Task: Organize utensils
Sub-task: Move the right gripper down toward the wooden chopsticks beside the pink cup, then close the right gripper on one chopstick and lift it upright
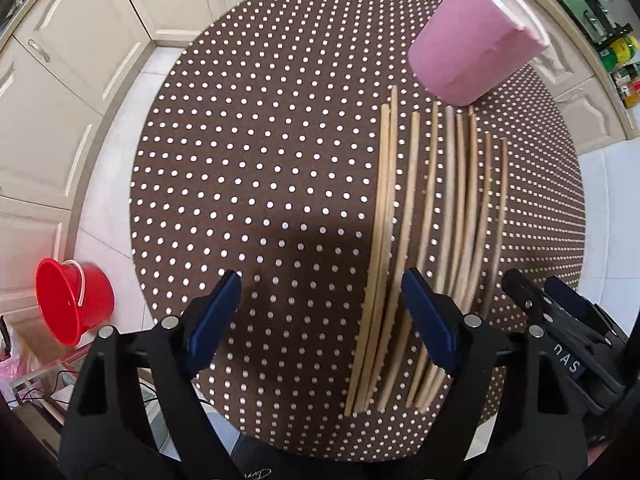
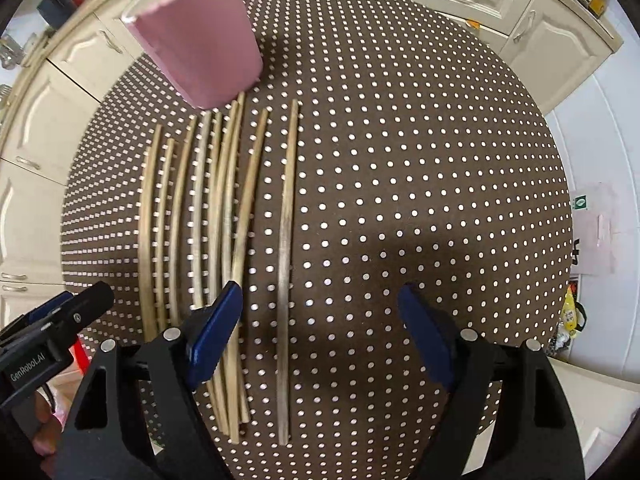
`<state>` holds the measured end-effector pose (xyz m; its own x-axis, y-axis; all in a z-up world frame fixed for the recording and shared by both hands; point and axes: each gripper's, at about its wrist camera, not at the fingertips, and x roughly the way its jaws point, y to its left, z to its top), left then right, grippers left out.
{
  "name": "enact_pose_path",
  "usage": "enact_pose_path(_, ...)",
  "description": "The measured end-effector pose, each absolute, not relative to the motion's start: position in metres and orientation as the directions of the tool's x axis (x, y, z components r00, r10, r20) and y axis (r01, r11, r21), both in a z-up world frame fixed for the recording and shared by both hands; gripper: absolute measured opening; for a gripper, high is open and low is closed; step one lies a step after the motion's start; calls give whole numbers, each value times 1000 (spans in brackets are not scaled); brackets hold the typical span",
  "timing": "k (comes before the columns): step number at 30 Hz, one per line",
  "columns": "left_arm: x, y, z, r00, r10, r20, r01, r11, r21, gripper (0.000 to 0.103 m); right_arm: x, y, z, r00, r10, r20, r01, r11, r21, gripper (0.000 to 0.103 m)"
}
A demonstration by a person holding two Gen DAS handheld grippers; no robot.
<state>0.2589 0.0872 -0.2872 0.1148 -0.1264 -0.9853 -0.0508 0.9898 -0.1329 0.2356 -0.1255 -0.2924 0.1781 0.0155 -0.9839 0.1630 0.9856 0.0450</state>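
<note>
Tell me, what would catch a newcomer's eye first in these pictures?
Probably the round table with its brown cloth of white dots, which fills both views. A row of pale wooden chopsticks lies side by side on it, with a tall pink cup standing at their far ends. Off to the left, a red plastic bucket sits on the floor.

Brown tablecloth (image 1: 260,160) dotted white all over, pale tan wooden chopsticks (image 1: 452,208), a pink cup (image 1: 476,40) at the far side, red bucket (image 1: 68,300) left, cream cabinets (image 1: 60,80) behind.
</note>
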Motion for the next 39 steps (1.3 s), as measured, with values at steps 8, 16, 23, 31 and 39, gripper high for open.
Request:
enact_pose_path(8,283,86,-318,62,-116,-991,-67,991,-120,79,248,-133,-321,120,18,-993,172,984,38,67)
enact_pose_path(16,291,76,-320,61,-95,-994,-42,994,-97,79,263,-135,-333,101,-3,-995,160,987,13,67)
enact_pose_path(23,307,81,-315,40,-55,-998,-98,993,-58,80,279,-116,-337,96,-27,-995,127,992,-15,67)
enact_pose_path(31,322,70,-317,49,25,-999,-77,997,21,79,285,-108,-334,102,-20,-995,128,992,-7,63)
enact_pose_path(39,344,59,-299,132,-26,-991,-71,997,-35,15,299,-118,-325,157,72,-985,171,980,99,7)
